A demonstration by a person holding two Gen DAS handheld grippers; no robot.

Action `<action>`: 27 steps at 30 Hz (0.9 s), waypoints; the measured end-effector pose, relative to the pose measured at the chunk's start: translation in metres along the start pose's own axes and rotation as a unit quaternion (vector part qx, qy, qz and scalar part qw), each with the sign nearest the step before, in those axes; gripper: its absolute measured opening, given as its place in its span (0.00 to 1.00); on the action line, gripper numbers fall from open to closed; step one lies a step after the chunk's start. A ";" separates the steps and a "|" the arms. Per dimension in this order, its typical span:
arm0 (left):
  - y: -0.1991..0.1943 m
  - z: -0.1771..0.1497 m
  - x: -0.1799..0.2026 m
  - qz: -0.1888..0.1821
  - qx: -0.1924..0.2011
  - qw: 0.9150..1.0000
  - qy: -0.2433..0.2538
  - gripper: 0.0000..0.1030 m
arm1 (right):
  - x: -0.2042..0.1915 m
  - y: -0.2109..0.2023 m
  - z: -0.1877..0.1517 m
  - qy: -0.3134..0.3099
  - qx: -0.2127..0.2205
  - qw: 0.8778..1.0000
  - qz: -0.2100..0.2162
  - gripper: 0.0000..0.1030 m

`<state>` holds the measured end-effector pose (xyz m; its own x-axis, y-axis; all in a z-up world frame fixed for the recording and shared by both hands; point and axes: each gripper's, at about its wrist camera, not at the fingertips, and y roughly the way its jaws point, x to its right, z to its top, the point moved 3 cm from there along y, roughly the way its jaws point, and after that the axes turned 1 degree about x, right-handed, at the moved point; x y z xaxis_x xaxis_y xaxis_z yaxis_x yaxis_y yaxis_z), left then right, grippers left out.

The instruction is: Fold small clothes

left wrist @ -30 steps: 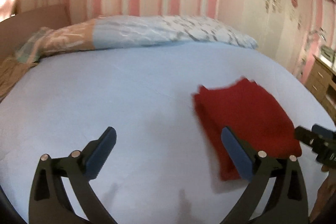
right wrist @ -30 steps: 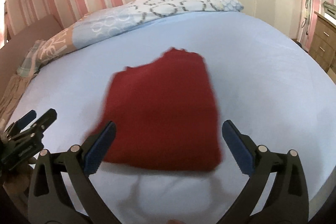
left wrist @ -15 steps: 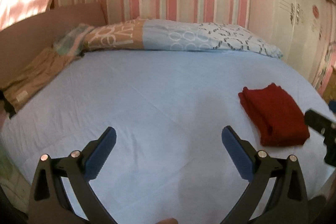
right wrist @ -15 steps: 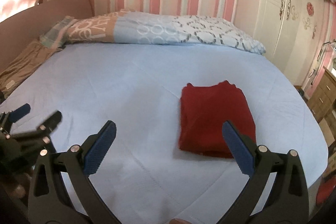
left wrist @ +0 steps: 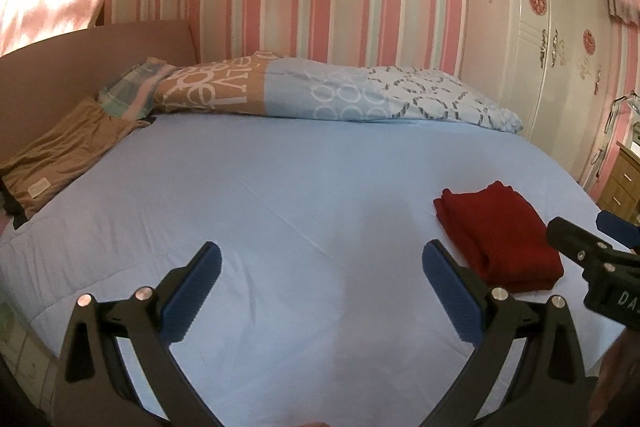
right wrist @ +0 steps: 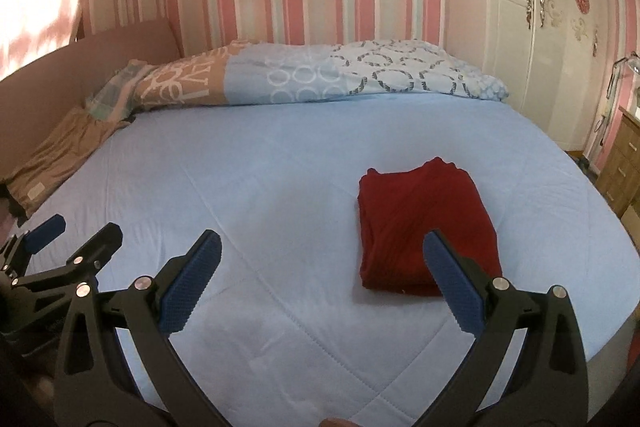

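Red garment (right wrist: 426, 223): folded flat on the blue bedsheet (right wrist: 248, 163);
Left gripper (left wrist: 320, 267): spread wide, holding nothing;
Right gripper (right wrist: 320, 267): spread wide, holding nothing

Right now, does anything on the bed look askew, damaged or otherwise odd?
Nothing stands out. The red garment lies folded flat on the blue sheet. Both grippers, left and right, are open and empty.
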<state>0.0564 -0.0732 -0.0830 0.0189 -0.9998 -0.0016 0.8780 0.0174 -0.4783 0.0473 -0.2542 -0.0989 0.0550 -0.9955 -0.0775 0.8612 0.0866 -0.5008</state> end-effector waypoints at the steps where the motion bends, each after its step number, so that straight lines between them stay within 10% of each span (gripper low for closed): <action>1: -0.001 0.000 -0.001 0.001 0.001 1.000 -0.002 0.98 | 0.000 -0.001 -0.001 0.001 0.000 1.000 0.001 0.97; 27: -0.009 -0.001 -0.003 0.023 0.013 1.000 0.000 0.98 | 0.013 -0.015 -0.004 0.002 0.019 1.000 -0.007 0.97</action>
<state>0.0479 -0.0698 -0.0796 0.0588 -0.9980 -0.0227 0.8881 0.0626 -0.4554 0.0335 -0.2686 -0.0958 0.0414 -0.9964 -0.0736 0.8804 0.0712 -0.4689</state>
